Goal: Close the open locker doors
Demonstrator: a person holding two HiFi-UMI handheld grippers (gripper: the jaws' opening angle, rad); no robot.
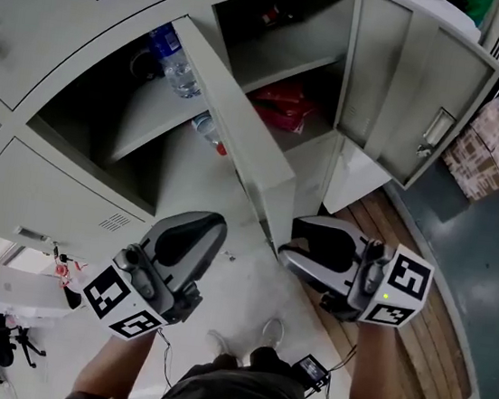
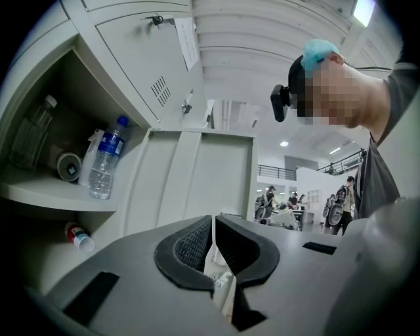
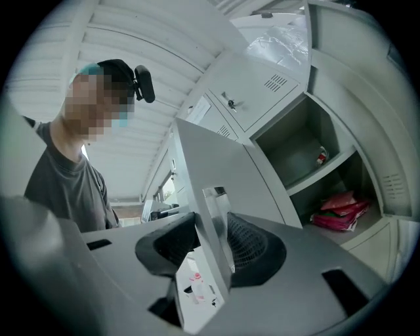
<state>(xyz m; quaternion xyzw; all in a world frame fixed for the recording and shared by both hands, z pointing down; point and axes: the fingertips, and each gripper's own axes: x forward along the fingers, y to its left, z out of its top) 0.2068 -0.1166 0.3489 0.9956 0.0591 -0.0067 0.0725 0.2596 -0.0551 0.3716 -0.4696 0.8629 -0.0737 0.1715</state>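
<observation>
Checking right gripper view: my right gripper has jaws parted astride the free edge of the open locker door, a fit head view hides. Left gripper, jaws together and empty, points level left of that door.

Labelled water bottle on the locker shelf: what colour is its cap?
Blue cap, shown best in the left gripper view.

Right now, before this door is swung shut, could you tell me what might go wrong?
The middle door has its edge inside the open right gripper, so a sideways swing could snag or twist it. A red-capped bottle lies in that locker's lower space, seemingly near the front; the door might catch it. The far right door is open too, easily missed.
</observation>
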